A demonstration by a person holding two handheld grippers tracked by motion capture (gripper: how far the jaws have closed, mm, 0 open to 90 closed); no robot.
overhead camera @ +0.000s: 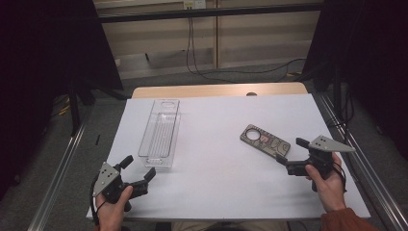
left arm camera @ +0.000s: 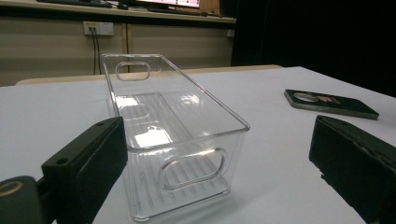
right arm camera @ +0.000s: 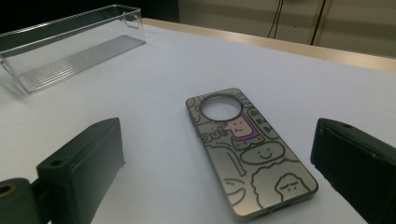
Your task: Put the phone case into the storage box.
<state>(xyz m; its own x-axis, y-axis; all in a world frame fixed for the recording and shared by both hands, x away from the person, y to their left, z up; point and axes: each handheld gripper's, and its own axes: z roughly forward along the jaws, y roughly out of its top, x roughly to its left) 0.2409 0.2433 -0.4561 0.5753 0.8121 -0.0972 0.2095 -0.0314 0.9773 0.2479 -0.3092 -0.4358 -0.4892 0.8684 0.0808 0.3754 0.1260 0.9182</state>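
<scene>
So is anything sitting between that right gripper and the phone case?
Nothing visible. The right gripper has its jaws open, facing the phone case, with bare white table between them. The clear plastic bin sits well off to the side.

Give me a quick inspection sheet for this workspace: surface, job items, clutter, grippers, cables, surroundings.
Surface: white table top, wooden edge at the far side.
Job's things: clear plastic bin, empty, lying lengthwise at left; phone case with cartoon print and round camera hole, lying flat at right.
Clutter: nothing seen.
Grippers: left gripper open, just short of the bin's near end; right gripper open, aimed at the phone case, not touching it.
Cables: black cables hang down the far wall and run along the floor.
Surroundings: dark curtains on both sides, metal rails beside the table, wall socket behind.
</scene>
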